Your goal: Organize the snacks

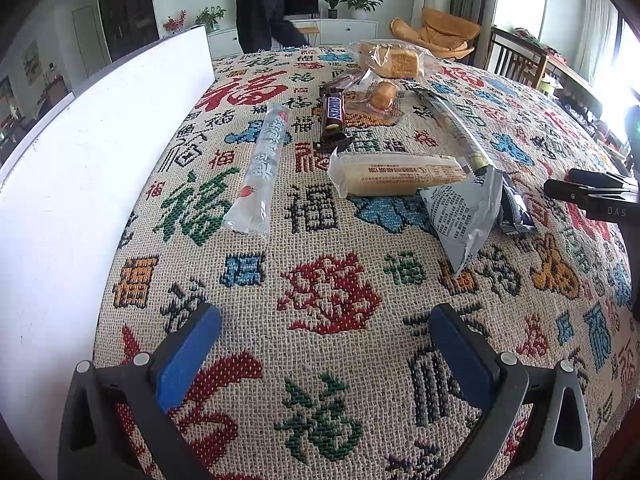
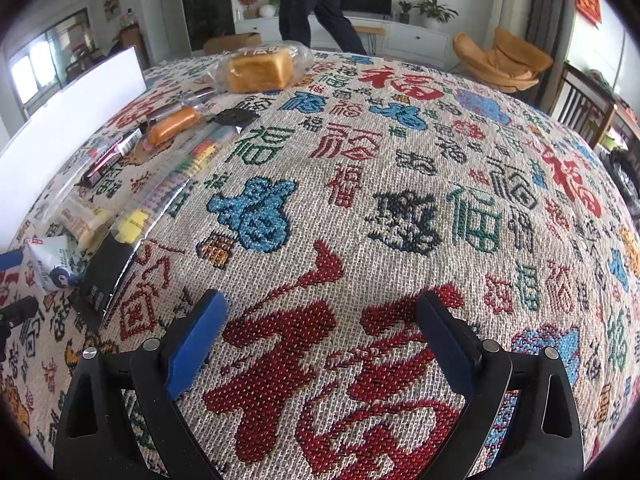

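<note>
On the patterned tabletop (image 1: 328,296), snacks lie scattered: Snickers bar (image 1: 333,117), clear sleeve (image 1: 262,168), cracker pack (image 1: 396,174). Left gripper (image 1: 320,344) and right gripper (image 2: 320,332) hover, jaws spread and empty. A lengthwise-centred, low approach would likely grip best.

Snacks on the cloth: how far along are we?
Nothing looks sorted yet. The Snickers bar, white stick pack, cracker sleeve and bread loaf lie scattered on the cloth. Nothing is in hand: left gripper and right gripper are open and empty. All sorting remains.
</note>
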Action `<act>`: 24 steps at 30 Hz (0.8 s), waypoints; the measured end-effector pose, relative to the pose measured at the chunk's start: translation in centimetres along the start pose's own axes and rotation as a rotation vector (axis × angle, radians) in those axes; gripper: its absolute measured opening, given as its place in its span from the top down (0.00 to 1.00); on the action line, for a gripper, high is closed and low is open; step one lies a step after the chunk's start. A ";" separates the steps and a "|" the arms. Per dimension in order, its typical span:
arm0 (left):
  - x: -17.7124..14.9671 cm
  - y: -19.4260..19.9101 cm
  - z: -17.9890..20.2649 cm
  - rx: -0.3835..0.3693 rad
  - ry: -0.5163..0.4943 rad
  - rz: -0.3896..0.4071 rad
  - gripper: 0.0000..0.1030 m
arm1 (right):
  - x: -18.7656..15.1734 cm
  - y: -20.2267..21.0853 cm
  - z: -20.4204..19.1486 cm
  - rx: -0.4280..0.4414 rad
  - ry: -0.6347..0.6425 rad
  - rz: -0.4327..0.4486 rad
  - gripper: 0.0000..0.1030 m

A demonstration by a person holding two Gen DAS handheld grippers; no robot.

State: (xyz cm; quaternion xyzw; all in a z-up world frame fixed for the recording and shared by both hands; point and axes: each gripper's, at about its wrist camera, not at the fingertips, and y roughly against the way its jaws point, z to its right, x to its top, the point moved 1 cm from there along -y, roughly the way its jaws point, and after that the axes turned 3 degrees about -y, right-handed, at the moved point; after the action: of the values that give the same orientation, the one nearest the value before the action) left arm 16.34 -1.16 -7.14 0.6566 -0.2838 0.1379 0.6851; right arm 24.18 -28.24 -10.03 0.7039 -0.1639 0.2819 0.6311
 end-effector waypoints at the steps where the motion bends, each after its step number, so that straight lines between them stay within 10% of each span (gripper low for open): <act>1: 0.0 0.0 0.0 0.000 0.000 0.000 0.00 | 0.0 -0.1 -0.1 0.000 0.000 0.000 0.05; 11: 0.7 0.2 -0.6 -0.061 -0.005 -0.072 0.01 | 0.0 -0.1 -0.2 0.000 0.000 0.000 0.05; 18: 8.8 0.8 -6.1 -0.094 0.154 -0.037 0.03 | 0.0 0.0 -0.1 0.000 0.000 0.000 0.05; 24: 11.9 -6.2 -6.8 -0.027 0.112 -0.175 0.41 | 0.0 0.0 0.0 0.000 0.000 0.000 0.05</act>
State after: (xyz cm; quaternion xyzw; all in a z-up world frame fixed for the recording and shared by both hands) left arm 30.78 2.72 -5.26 0.6610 -0.1884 0.1103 0.7179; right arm 24.18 -28.19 -10.04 0.7037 -0.1637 0.2819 0.6313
